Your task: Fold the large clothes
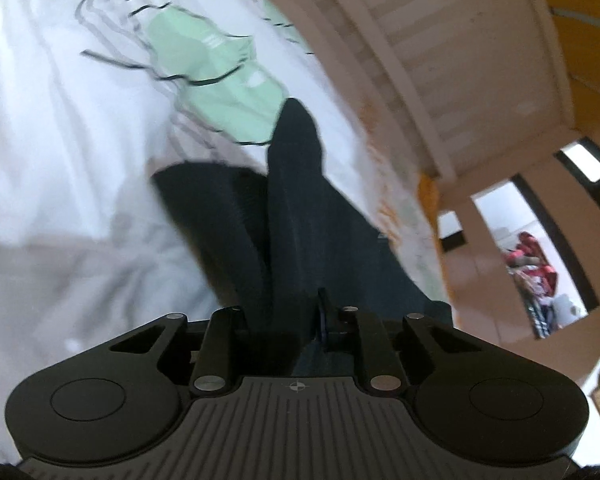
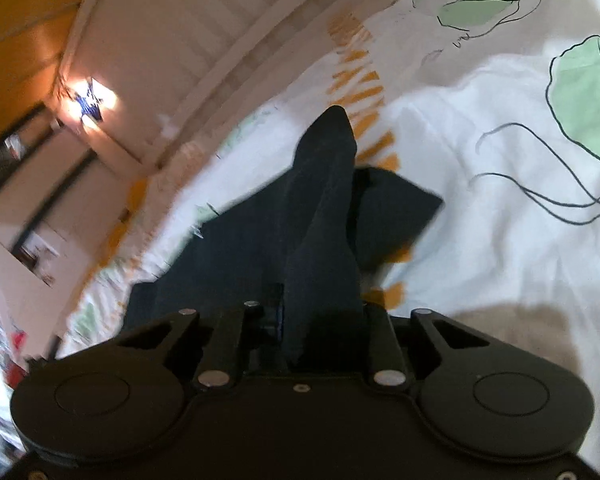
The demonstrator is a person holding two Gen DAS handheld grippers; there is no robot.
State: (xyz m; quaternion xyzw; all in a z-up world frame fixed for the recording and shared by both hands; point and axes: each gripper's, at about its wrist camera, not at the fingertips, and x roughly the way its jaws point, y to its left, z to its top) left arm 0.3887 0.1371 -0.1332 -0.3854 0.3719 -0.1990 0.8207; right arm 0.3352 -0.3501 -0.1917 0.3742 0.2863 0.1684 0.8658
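Draping over both grippers' jaws, dark garment (image 1: 300, 208) hides them.

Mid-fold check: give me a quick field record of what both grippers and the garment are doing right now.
surface: bed sheet, white with green and orange print
garment: dark garment, partly lifted, the rest lying on the sheet
left gripper: shut on a bunched edge of the garment, cloth covering the fingers
right gripper: shut on another bunched edge, fingers hidden by cloth
image quality: both views motion-blurred
background: white slatted bed frame beyond the sheet
fold state: not yet laid flat or folded
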